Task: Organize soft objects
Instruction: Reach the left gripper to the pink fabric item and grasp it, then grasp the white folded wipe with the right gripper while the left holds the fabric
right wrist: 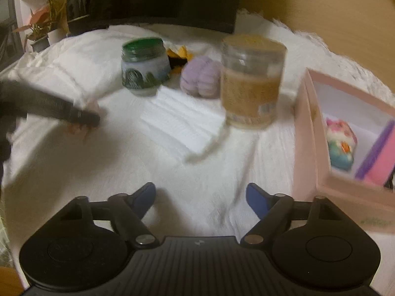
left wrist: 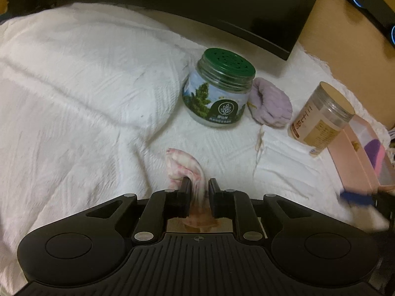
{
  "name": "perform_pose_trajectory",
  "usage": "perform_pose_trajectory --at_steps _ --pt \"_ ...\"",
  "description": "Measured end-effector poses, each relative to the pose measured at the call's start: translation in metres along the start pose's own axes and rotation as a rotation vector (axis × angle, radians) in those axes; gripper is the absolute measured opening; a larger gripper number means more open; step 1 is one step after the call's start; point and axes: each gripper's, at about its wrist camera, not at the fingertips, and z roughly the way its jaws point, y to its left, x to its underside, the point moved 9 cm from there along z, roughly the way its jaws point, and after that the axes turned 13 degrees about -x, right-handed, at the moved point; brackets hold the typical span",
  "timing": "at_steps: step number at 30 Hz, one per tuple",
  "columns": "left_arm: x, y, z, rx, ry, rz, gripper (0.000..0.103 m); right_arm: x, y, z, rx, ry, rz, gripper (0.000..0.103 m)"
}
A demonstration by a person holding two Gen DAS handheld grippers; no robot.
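At the lower centre of the left wrist view, the left gripper (left wrist: 199, 185) has its jaws pinching a pink-and-white soft cloth (left wrist: 184, 166) above the white cover (left wrist: 74, 86). Right of it stand a green-lidded jar (left wrist: 218, 90), a lilac soft ball (left wrist: 271, 103) and a tan-lidded jar (left wrist: 321, 116). The pink box (right wrist: 311, 133) sits at the right edge, holding a pastel soft toy (right wrist: 342, 145). The right gripper (right wrist: 201, 197) has its jaws spread wide with nothing between them.

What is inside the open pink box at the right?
The pink cardboard box holds a rolled pastel pink-and-blue soft item and a pink-and-purple folded piece beside it. The near wall hides the floor below them and whatever lies there.
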Motion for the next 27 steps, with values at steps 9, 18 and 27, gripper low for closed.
perform_pose_trajectory --at_steps 9,18,27 --pt "0.012 0.024 -0.009 0.022 0.034 -0.029 0.017 -0.055 0.007 0.054 0.025 -0.008 -0.010 0.080" --pt "0.013 0.028 -0.009 0.077 0.031 -0.067 0.018 -0.048 -0.005 0.072 0.038 0.001 0.114 0.068" --pt "0.012 0.022 -0.006 0.056 0.046 -0.029 0.018 -0.060 0.036 0.047 -0.064 0.018 -0.013 0.019"
